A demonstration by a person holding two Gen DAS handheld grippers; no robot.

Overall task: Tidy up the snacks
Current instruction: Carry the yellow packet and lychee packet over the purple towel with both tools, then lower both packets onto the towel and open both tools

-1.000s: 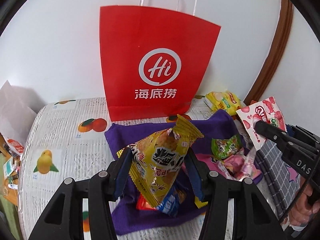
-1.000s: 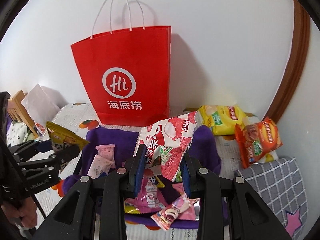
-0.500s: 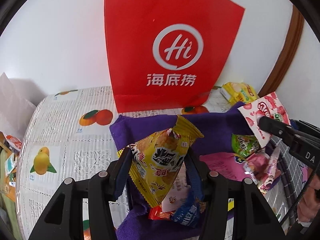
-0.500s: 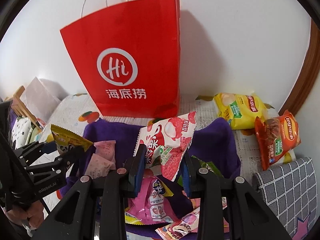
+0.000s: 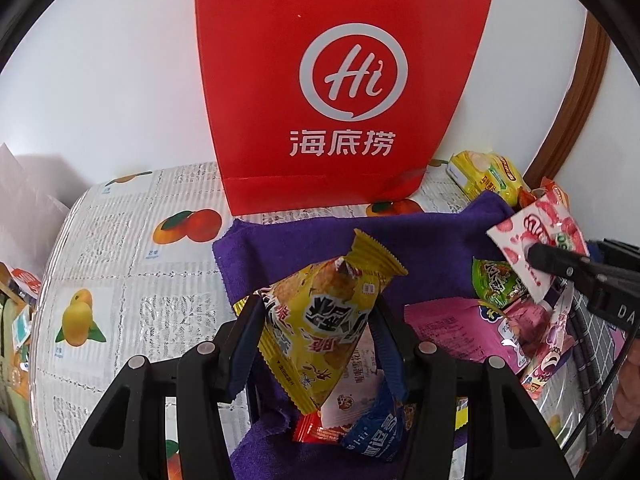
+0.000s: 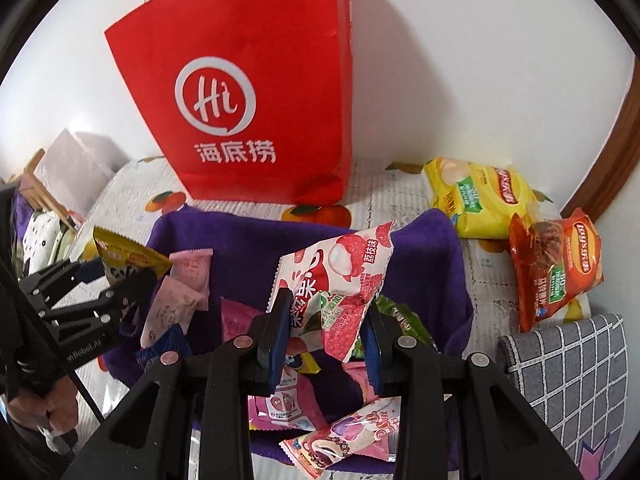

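My left gripper (image 5: 316, 320) is shut on a yellow snack packet (image 5: 324, 320), held upright above a purple cloth (image 5: 320, 240) strewn with several small snacks. My right gripper (image 6: 326, 312) is shut on a white-and-red lychee candy packet (image 6: 340, 280) over the same purple cloth (image 6: 240, 240). A red paper bag (image 5: 340, 80) with a white "Hi" logo stands against the wall behind the cloth, its top cut off in the left wrist view. In the right wrist view the left gripper (image 6: 120, 280) shows at the left with the yellow packet (image 6: 124, 256).
A yellow chip bag (image 6: 480, 200) and an orange chip bag (image 6: 556, 272) lie at the right by the wall. A grey checked cloth (image 6: 568, 368) sits at the right front. The tablecloth (image 5: 120, 280) bears fruit prints. White paper (image 6: 76, 160) and clutter stand at the left.
Both grippers have sunk and tilted toward the cloth, each keeping its packet. The red bag looms larger and its handles have left the left wrist view.
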